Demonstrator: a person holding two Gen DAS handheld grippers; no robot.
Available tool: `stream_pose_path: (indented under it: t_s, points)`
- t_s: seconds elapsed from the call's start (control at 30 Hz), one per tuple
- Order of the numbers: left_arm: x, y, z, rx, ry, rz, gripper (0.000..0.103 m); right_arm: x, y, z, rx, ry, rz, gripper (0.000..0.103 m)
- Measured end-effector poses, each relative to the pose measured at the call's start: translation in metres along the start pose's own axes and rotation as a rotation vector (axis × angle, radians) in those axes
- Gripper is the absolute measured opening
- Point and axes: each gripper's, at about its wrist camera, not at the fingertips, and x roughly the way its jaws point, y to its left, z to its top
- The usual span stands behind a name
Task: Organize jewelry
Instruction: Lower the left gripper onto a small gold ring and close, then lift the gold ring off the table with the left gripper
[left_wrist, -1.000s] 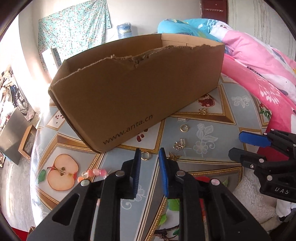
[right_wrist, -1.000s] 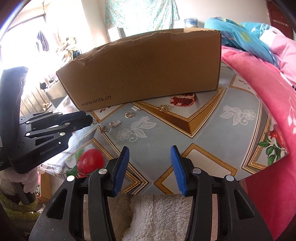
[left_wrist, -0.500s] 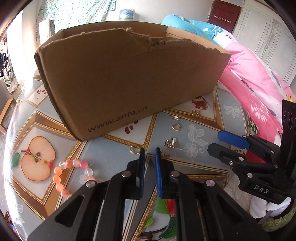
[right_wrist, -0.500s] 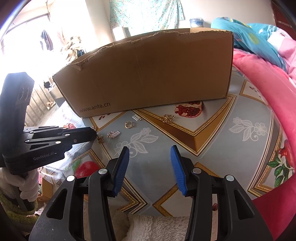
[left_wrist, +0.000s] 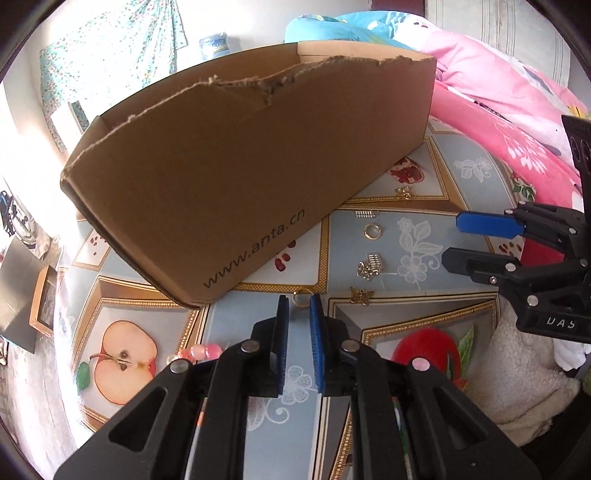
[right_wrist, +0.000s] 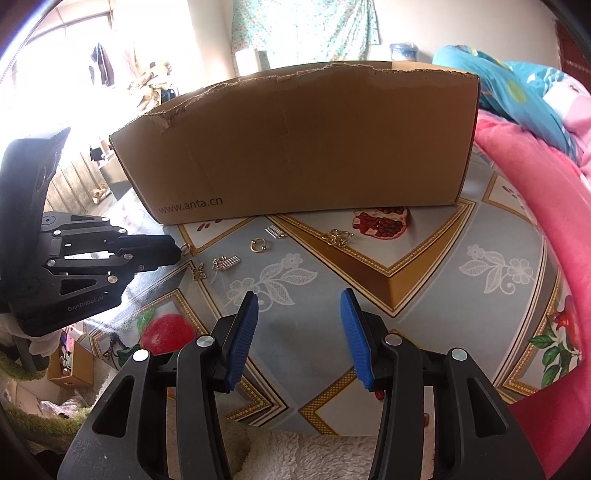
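My left gripper (left_wrist: 298, 301) has its blue pads narrowed onto a small gold ring (left_wrist: 302, 298) just off the near corner of the cardboard box (left_wrist: 240, 166). In the right wrist view the gold ring (right_wrist: 185, 248) pokes out of the left gripper (right_wrist: 175, 249) tips. Loose on the table lie a gold hoop (right_wrist: 257, 245), a silver clasp (right_wrist: 276, 232), a silver chain bundle (right_wrist: 226, 263), a butterfly charm (right_wrist: 199, 271) and a gold chain tangle (right_wrist: 337, 236). My right gripper (right_wrist: 299, 314) is open and empty above the tablecloth, short of these pieces.
The box (right_wrist: 303, 147) fills the back of the fruit-patterned table (right_wrist: 424, 280). A pink bead bracelet (left_wrist: 201, 350) lies left of my left fingers. Pink bedding (right_wrist: 546, 192) borders the table's right side, and a white fluffy cloth (right_wrist: 280, 450) lies at its near edge.
My left jaws have narrowed from a wider gap, and the gold ring now sits between their tips. The right gripper keeps the same opening and has barely moved.
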Motion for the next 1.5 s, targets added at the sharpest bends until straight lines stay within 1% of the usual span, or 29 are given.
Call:
stream_pose_path:
  t_s: [0.33, 0.53, 0.8, 1.03, 1.2, 1.3, 1.43, 1.5]
  points:
    - [0.004, -0.002, 0.007, 0.087, 0.004, -0.041, 0.011, 0.007, 0.009, 0.002, -0.025, 0.006, -0.014, 0.044]
    - [0.005, -0.005, 0.007, 0.148, 0.009, -0.043, 0.011, 0.010, 0.013, 0.002, -0.032, 0.004, -0.022, 0.044]
    - [0.007, -0.003, 0.009, 0.165, 0.004, -0.069, 0.011, 0.013, 0.016, -0.003, -0.039, -0.002, -0.028, 0.044]
    - [0.006, 0.000, 0.007, 0.094, -0.008, -0.056, 0.011, 0.014, 0.015, -0.004, -0.037, -0.001, -0.026, 0.044]
    - [0.003, 0.004, 0.003, -0.006, -0.027, -0.046, 0.010, 0.015, 0.013, 0.000, -0.015, 0.014, -0.002, 0.044]
    - [0.001, 0.008, 0.001, -0.071, -0.038, -0.031, 0.010, 0.014, 0.017, 0.008, -0.029, 0.009, 0.015, 0.044]
    - [-0.002, 0.015, -0.002, -0.169, -0.048, -0.036, 0.010, 0.020, 0.026, 0.020, -0.041, 0.010, 0.035, 0.039]
    - [-0.003, 0.018, -0.004, -0.205, -0.056, -0.039, 0.010, 0.027, 0.027, 0.026, -0.019, 0.028, 0.048, 0.033]
